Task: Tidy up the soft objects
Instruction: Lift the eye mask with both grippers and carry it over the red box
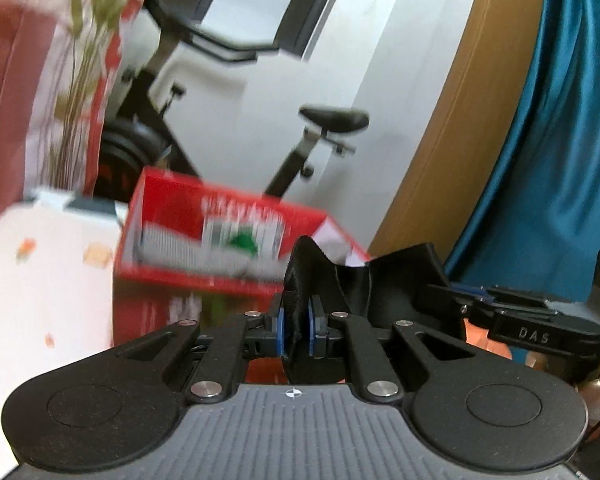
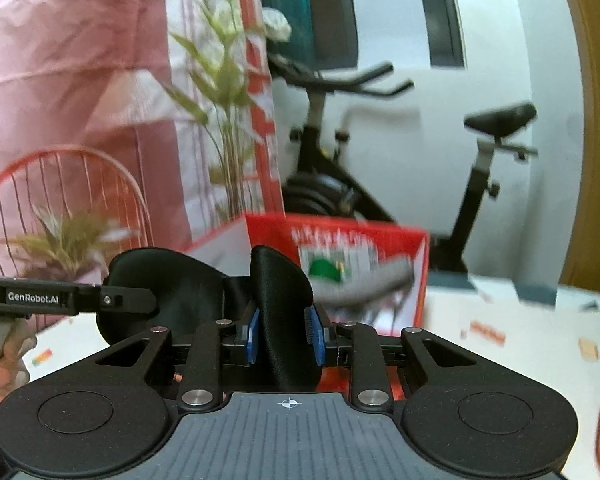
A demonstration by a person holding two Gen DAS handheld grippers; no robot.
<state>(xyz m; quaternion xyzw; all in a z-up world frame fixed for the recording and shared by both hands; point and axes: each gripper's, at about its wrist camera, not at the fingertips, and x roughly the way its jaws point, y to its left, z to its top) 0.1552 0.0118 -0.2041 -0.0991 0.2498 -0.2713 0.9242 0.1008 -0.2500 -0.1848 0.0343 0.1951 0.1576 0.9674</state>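
Above the white table (image 2: pixel 540 332) with small orange prints, a soft black fabric eye mask (image 2: pixel 284 312) is being held stretched between two grippers. One end of the mask is being clenched between the blue pads (image 1: pixel 280 330) of the left gripper (image 1: pixel 296 330), whose jaws are pressed nearly together on the thin fabric. The other end is being grasped by the right gripper (image 2: pixel 286 334), whose blue pads (image 2: pixel 253 336) are being kept a little apart by a thicker fold of the mask. Behind the mask, toward the far edge of the table, an open red cardboard box (image 1: pixel 220 232) with a printed label is being shown, blurred. A black exercise bike (image 2: pixel 380 152) and a pink patterned curtain (image 2: pixel 80 60) are being shown in the background.
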